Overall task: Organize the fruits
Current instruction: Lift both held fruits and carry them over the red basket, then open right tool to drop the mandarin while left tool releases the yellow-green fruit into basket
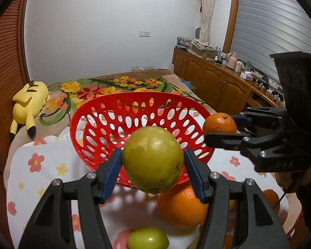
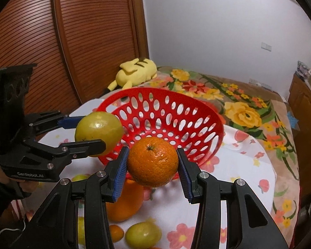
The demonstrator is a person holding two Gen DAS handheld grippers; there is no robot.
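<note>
My left gripper [image 1: 153, 161] is shut on a yellow-green fruit [image 1: 153, 159] and holds it in the air just before the near rim of the red perforated basket [image 1: 105, 124]. My right gripper [image 2: 152, 166] is shut on a small orange [image 2: 153, 161], also raised near the basket's [image 2: 197, 128] front rim. Each gripper shows in the other's view: the right one [image 1: 221, 128] with the small orange [image 1: 219, 124], the left one [image 2: 91, 132] with the green fruit [image 2: 99, 132]. The basket looks empty.
On the floral cloth [image 1: 43, 166] below lie a large orange [image 1: 180, 207], a green fruit [image 1: 148, 238], and further small fruits [image 2: 116, 232]. A yellow plush toy [image 1: 29, 101] lies behind on the bed. Wooden cabinets [image 1: 213, 83] stand to the right.
</note>
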